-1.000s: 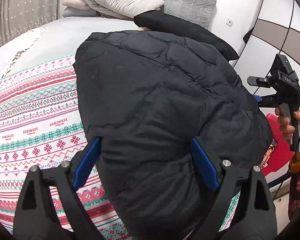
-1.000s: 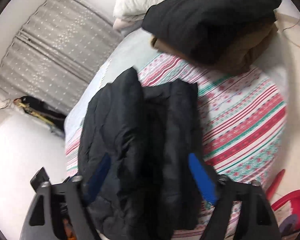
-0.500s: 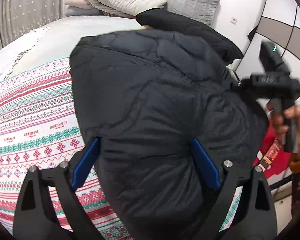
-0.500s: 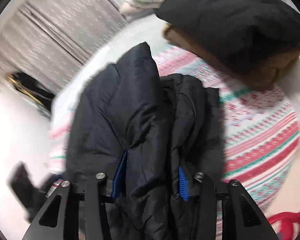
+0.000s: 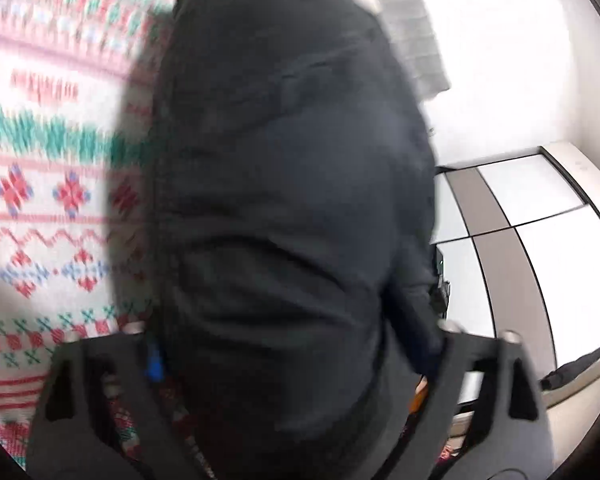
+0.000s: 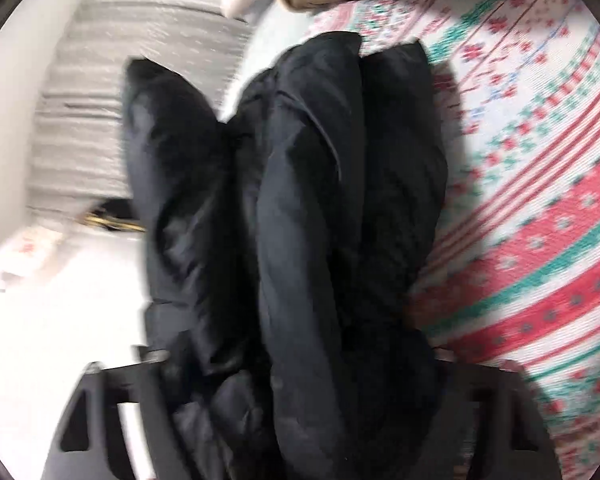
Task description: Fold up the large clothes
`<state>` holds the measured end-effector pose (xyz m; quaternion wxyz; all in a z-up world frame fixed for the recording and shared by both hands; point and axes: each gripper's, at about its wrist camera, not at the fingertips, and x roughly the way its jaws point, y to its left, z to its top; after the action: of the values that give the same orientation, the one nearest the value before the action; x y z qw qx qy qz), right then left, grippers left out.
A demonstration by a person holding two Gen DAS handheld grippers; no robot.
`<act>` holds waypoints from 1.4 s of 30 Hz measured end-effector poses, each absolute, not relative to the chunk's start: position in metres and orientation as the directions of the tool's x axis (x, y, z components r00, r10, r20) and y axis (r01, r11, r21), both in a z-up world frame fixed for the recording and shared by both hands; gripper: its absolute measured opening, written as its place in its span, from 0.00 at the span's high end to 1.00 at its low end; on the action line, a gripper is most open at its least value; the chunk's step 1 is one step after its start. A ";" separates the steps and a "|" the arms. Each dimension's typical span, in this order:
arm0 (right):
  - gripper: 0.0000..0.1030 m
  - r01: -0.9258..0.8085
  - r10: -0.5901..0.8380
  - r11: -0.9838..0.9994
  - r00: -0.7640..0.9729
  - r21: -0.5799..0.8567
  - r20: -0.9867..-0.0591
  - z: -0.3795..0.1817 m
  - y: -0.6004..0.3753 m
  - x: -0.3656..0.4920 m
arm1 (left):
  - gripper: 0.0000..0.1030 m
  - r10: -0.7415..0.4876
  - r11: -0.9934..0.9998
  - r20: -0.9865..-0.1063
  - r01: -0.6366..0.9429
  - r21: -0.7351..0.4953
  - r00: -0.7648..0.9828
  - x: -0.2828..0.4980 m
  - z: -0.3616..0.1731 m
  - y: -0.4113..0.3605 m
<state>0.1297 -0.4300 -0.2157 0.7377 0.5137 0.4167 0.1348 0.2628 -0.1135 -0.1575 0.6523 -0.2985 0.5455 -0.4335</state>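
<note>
Left wrist cam: jacket [image 5: 284, 208] bunched btwn both grippers, on bed [image 5: 48, 184].
Left gripper [image 5: 296, 356] closing, right gripper [image 6: 296, 384] opening, fabric btwn jaws of each; pad contact hidden/blurred, grip can't tell. Jacket looks puffy, soft, slick shell, likely light but bulky; grab thick folded edge, not a single layer.

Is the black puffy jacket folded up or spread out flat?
Folded up: the black jacket is bunched into thick layers on the patterned blanket.
</note>
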 end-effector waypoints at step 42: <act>0.21 0.064 0.088 0.983 0.665 0.173 -0.741 -0.110 -0.214 0.326 | 0.18 -0.248 0.945 -0.745 0.325 -0.044 0.619 0.400 -0.058 -0.013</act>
<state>0.3260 -0.2142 -0.1098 0.9078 0.0926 0.4090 0.0065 0.4000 -0.0128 -0.0583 0.8985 0.0477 0.4061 -0.1595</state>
